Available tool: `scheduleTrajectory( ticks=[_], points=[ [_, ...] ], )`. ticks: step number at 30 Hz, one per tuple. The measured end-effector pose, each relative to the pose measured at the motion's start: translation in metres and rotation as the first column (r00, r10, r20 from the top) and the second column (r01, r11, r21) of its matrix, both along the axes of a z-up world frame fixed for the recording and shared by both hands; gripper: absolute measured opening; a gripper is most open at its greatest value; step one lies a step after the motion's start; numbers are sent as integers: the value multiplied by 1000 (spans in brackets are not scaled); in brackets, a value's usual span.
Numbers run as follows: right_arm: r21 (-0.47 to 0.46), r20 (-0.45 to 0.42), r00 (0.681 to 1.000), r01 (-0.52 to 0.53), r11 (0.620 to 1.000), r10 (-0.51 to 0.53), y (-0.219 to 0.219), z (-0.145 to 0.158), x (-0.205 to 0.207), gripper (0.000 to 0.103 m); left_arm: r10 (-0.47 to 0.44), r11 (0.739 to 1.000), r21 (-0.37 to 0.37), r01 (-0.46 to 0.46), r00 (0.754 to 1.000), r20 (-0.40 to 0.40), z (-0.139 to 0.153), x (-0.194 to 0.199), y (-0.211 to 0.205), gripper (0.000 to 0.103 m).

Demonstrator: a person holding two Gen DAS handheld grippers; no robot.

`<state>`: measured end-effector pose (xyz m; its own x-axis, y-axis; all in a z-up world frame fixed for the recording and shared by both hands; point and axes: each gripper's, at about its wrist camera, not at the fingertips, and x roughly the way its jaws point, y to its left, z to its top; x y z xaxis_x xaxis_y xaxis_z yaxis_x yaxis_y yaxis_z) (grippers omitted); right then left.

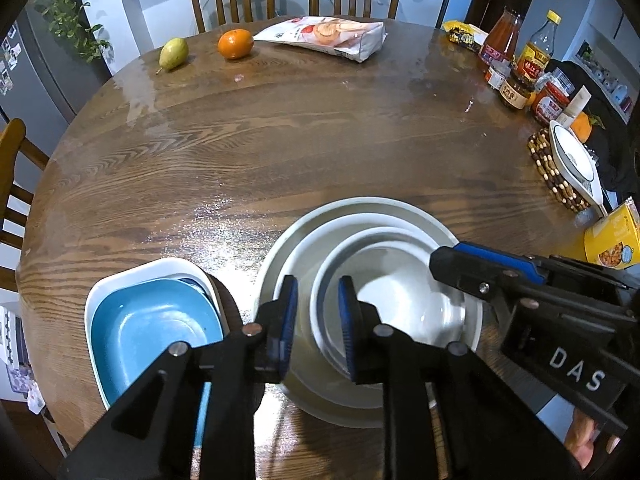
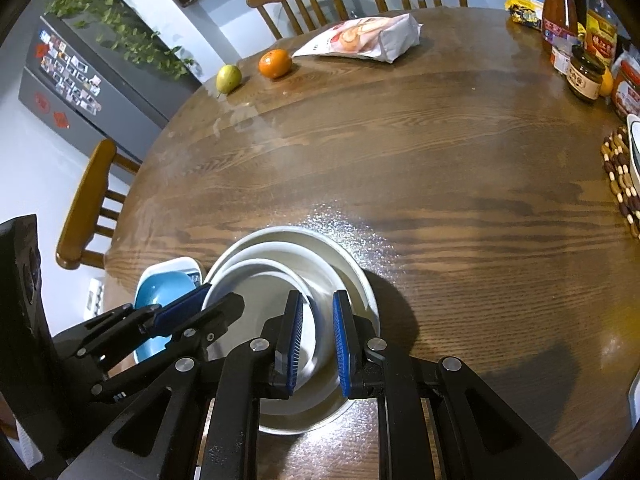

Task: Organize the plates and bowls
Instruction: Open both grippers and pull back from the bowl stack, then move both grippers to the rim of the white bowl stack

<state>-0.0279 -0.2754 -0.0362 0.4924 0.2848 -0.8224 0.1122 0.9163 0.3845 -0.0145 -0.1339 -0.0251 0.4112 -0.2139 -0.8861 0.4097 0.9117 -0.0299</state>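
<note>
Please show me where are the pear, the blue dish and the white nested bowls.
pear [image 1: 173,53], left wrist view, its middle.
blue dish [image 1: 148,320], left wrist view, inner bottom.
white nested bowls [image 2: 280,254], right wrist view, far inner wall.

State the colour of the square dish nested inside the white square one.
Light blue dish, sitting in the white square dish; clearest in the left wrist view.

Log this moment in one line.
stage: nesting bowls | left hand-held gripper: open, astride inner bowl rim | right hand-held gripper: shut on inner bowl | blue dish: beside stack
</note>
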Motion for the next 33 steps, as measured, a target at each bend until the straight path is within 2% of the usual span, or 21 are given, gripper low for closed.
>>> scheduleTrajectory(
  ticks=[5, 6, 7, 8, 9, 11, 14, 18, 23, 33],
  points=[
    [6, 18, 1000, 14, 1000, -14, -3, 5, -3, 16, 13, 1000, 0, -13, 1000, 25, 6, -1, 4, 25],
    [6, 21, 1000, 15, 1000, -16, -4, 6, -3, 16, 16, 1000, 0, -16, 999, 31, 7, -1, 5, 27],
    [5, 25, 1000, 16, 1000, -17, -5, 7, -4, 17, 19, 1000, 0, -19, 999, 36, 8, -2, 5, 34],
    [5, 28, 999, 17, 1000, -17, -6, 9, -5, 23, 22, 1000, 1, -22, 999, 44, 9, -2, 7, 43],
    [4, 32, 999, 19, 1000, -19, -6, 10, -5, 31, 24, 1000, 1, -24, 998, 49, 10, -2, 7, 45],
    [5, 39, 999, 29, 1000, -29, -8, 12, -7, 40, 29, 1000, 2, -29, 998, 62, 12, -3, 8, 51],
    [10, 47, 998, 36, 999, -36, -9, 14, -8, 42, 34, 999, 5, -34, 997, 71, 14, -4, 8, 56],
    [10, 51, 998, 41, 999, -41, -12, 16, -10, 54, 40, 999, 9, -40, 996, 81, 16, -4, 8, 63],
    [20, 64, 997, 44, 999, -45, -15, 19, -13, 56, 49, 999, 14, -51, 994, 99, 20, -6, 11, 72],
    [22, 103, 994, 20, 1000, -23, -20, 26, -24, 66, 72, 997, 31, -77, 989, 130, 24, -11, 17, 89]
  ],
)
